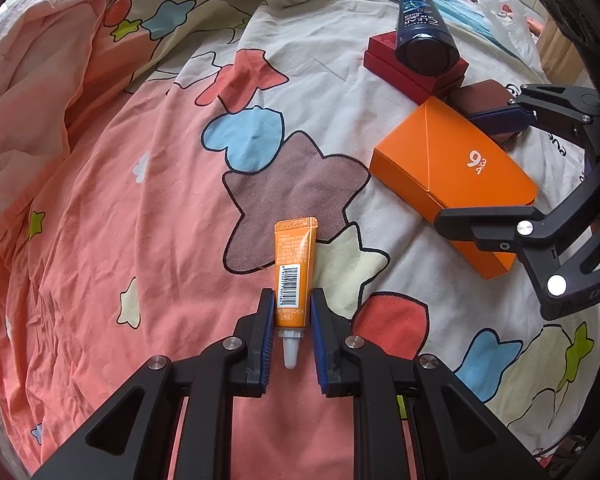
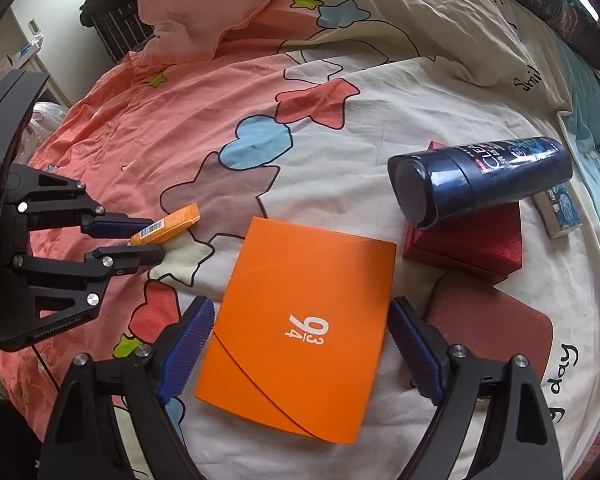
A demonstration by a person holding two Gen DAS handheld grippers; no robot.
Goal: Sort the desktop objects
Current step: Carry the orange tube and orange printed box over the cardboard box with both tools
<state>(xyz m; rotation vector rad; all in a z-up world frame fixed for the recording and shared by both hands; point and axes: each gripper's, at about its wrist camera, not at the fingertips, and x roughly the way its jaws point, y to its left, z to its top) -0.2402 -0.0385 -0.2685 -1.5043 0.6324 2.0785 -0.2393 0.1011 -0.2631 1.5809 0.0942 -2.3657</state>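
Note:
A small orange tube with a white nozzle lies on the star-patterned bedsheet. My left gripper is shut on its lower part, blue pads pressing both sides. In the right wrist view the same left gripper pinches the tube at the left. A flat orange box marked 9¾ lies in the middle. My right gripper stands open astride its near end, with a small gap between each pad and the box edge. The left wrist view shows the right gripper over the box.
A dark blue bottle lies on its side on a red box. A brown pouch sits right of the orange box. A small white-and-blue carton lies farther right. Crumpled pink bedding is heaped at the back.

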